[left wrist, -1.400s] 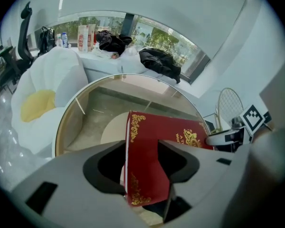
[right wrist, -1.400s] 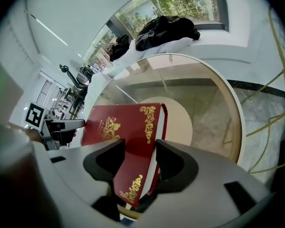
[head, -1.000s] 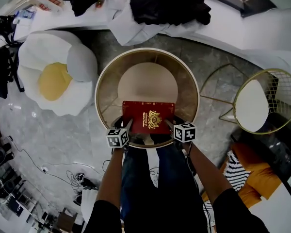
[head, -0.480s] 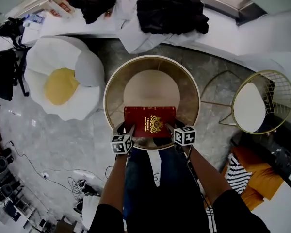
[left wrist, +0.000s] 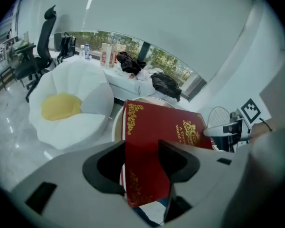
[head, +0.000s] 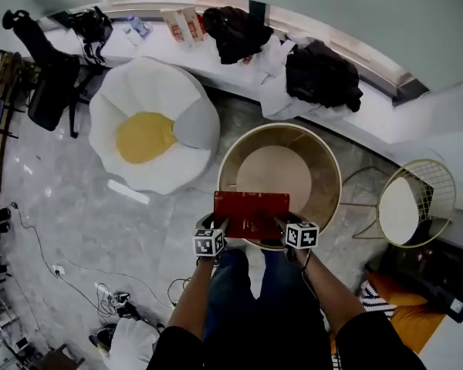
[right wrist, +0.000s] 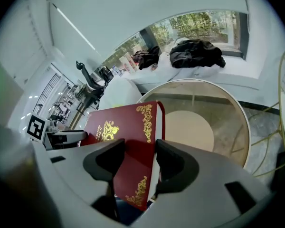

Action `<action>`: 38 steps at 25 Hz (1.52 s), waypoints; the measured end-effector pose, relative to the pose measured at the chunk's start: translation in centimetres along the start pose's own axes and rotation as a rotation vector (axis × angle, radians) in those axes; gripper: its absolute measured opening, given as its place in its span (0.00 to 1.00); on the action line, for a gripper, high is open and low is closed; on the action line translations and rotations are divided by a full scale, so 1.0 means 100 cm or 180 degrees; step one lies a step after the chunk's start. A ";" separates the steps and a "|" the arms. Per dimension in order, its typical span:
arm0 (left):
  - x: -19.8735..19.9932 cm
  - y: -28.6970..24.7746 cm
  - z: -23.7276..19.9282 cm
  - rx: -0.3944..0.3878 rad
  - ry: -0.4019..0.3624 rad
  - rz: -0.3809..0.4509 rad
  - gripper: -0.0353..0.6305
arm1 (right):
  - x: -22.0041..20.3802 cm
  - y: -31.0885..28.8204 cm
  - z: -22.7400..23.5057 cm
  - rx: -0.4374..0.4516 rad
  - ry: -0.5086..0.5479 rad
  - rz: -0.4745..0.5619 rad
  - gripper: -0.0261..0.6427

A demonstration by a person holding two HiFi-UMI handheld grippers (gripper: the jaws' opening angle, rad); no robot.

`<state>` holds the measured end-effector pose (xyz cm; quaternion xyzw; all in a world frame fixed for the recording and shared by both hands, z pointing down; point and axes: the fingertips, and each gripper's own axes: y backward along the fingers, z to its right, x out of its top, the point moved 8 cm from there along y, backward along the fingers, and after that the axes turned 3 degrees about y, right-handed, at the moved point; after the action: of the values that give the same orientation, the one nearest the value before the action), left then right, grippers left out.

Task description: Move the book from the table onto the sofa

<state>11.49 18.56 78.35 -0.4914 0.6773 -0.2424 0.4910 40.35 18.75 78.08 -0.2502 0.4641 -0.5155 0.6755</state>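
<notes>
A dark red book (head: pixel 251 215) with gold print is held level in the air over the near rim of the round gold table (head: pixel 324 166). My left gripper (head: pixel 221 230) is shut on the book's left edge (left wrist: pixel 142 151). My right gripper (head: pixel 282 228) is shut on its right edge (right wrist: pixel 138 146). The white sofa (head: pixel 150 133) with a yellow centre, shaped like a fried egg, sits on the floor to the left of the table; it also shows in the left gripper view as the sofa (left wrist: pixel 69 110).
A white ledge (head: pixel 216 64) along the window holds dark clothes (head: pixel 321 75) and boxes. A wire side table (head: pixel 413 203) stands at the right. An office chair (head: pixel 50 75) stands at the far left. Cables (head: pixel 100 291) lie on the marble floor.
The view has swung left and drawn back, so the sofa now sits nearer the middle. The book stays clamped between both grippers and has lifted off the table.
</notes>
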 end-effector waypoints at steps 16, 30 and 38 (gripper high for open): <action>-0.038 0.237 -0.182 0.0424 0.0939 0.0746 0.40 | 0.031 -0.040 -0.300 0.0297 0.0940 -0.0039 0.38; -0.023 0.287 -0.281 0.0716 0.1639 0.1131 0.40 | 0.107 -0.127 -0.425 0.0692 0.1618 -0.0249 0.36; 0.070 0.268 -0.324 0.0888 0.1623 0.0998 0.40 | 0.201 -0.194 -0.441 0.0744 0.1449 -0.0421 0.36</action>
<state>-29.49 17.91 66.59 -0.2327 0.8060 -0.3695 0.3996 -6.94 -0.40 66.90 -0.0779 0.5240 -0.6517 0.5428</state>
